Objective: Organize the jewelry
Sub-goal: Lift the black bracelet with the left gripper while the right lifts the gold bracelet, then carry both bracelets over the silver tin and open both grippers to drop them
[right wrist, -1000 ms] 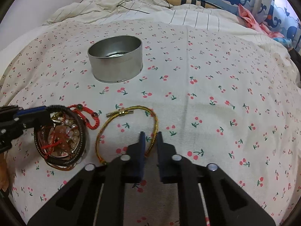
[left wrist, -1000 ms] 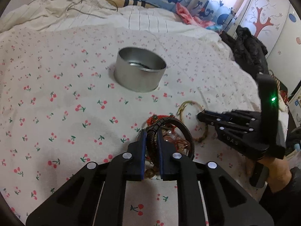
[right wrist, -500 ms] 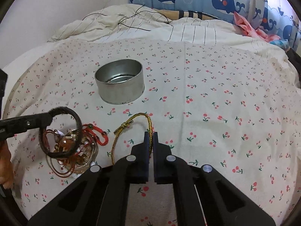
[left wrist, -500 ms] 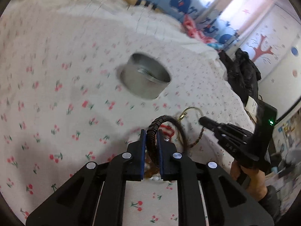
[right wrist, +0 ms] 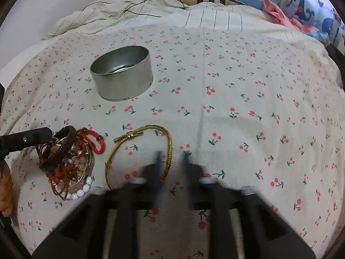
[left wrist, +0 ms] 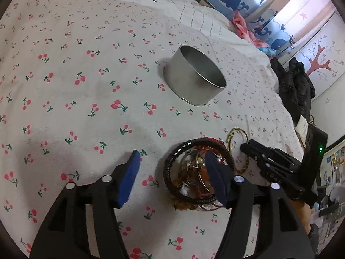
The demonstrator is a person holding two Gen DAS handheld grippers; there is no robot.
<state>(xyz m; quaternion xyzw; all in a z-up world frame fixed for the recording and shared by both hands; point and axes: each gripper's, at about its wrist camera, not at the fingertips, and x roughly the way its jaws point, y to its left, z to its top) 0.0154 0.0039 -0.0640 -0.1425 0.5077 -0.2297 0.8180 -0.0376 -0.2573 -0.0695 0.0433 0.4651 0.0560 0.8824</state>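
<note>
Jewelry is all on the bedspread (right wrist: pixel 237 82), none of it sorted yet as far as the pictures show. Nearest the left gripper (left wrist: pixel 172 168) lies the pile (left wrist: pixel 198 177): a dark braided bangle (left wrist: pixel 172 157) ringing beads, wire hoops and a red cord (right wrist: pixel 94 140). Just beside the pile, on its right in the right wrist view, lies the gold bracelet (right wrist: pixel 142 151), and well beyond both stands the tin (right wrist: pixel 121 77). The tin looks empty, though only part of its floor shows. So the sorting seems barely begun, with every piece left to move.

Left gripper points steeply down at the bed, its jaws opening wide; the right finger (left wrist: pixel 215 181) sits over the pile, the left finger over bare cloth, and nothing is pinched between them. The bangle rests on the pile, free of the pads.

Right gripper (right wrist: pixel 171 157), blurred, also tilts down, jaws opening either side of the gold bracelet's near arc. The strand passes between the fingers, but the pads do not press it.
</note>
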